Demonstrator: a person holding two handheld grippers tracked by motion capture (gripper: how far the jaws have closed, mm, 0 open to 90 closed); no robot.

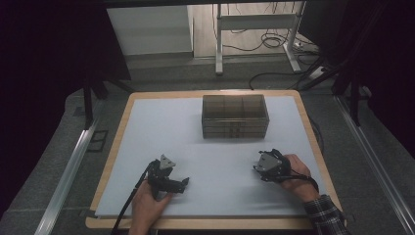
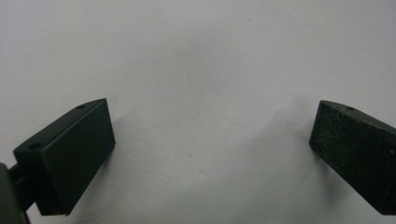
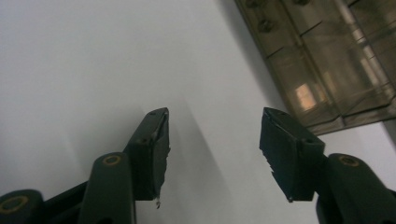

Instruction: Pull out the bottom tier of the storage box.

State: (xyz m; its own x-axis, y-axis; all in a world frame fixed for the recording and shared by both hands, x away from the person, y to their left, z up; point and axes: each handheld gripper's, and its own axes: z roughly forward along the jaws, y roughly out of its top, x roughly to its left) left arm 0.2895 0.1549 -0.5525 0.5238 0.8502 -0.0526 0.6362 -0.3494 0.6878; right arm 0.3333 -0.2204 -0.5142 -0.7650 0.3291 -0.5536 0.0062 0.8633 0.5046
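1. A smoky translucent compartment box (image 1: 235,116) stands on the white mat (image 1: 161,127) that covers the tabletop (image 1: 122,122). It sits at the far middle, square to the person, so either hand can get to it without crossing over the other.
2. The left hand-held gripper (image 1: 185,183) rests low on the mat, near of the box and off to its left, well apart from it. In the left gripper view its jaws stand wide, with bare mat between them and nothing held. I judge this a waiting pose.
3. The right hand-held gripper (image 1: 258,171) lies near of the box and slightly to its right, closer to it than the left one. Its jaws are parted and empty.
4. In the right gripper view the box's (image 3: 327,60) ribbed wall and inner dividers fill the upper right corner, so this gripper is angled toward the box, probably because it is the one about to work there.
5. Whether the compartments hold anything, I cannot tell through the tinted walls.
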